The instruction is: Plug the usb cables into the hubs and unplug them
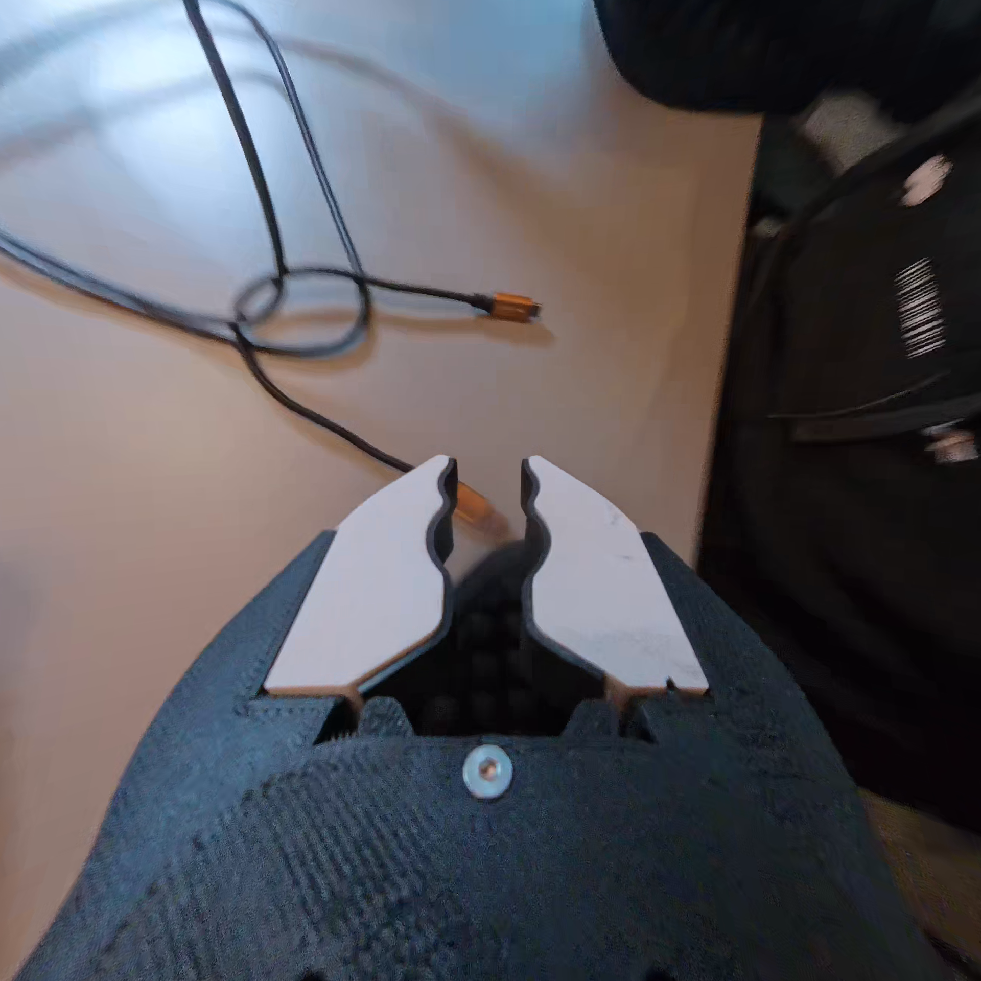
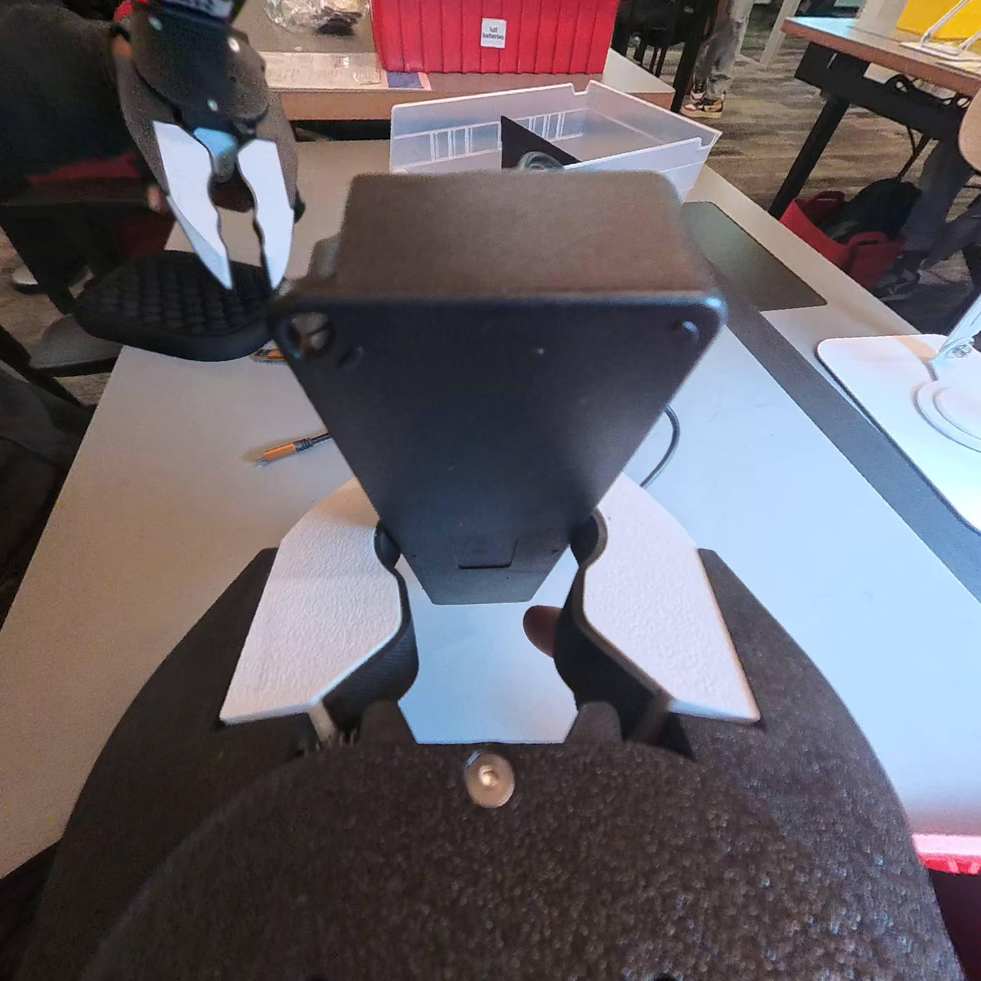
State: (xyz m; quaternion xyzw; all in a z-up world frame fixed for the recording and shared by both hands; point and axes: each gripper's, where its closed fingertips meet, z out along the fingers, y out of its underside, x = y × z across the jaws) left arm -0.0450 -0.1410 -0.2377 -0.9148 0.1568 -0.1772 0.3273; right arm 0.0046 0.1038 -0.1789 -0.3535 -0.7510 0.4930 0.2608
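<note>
Right wrist view, lower centre: the right gripper (image 2: 485,536) clamps the narrow end of one black hub (image 2: 493,403), a flat box held tilted up off the white table (image 2: 159,531) and filling the middle of the frame. At centre left, one orange-tipped plug (image 2: 281,451) lies on the table beside the hub. At upper left, the left gripper (image 2: 249,281) points down over the table's left edge, its white fingers (image 2: 186,196) a narrow gap apart and holding nothing. At top centre, farther back, stand one clear plastic bin (image 2: 552,127) and, behind it, one red crate (image 2: 493,32).

Left wrist view, lower centre: the left gripper (image 1: 488,472) shows its jaws narrowly parted, with one orange USB plug (image 1: 475,507) on the table between and below the tips; contact cannot be judged. At centre, a second orange plug (image 1: 512,308) lies free past a single loop of black cable (image 1: 302,313). Two plugs counted.
</note>
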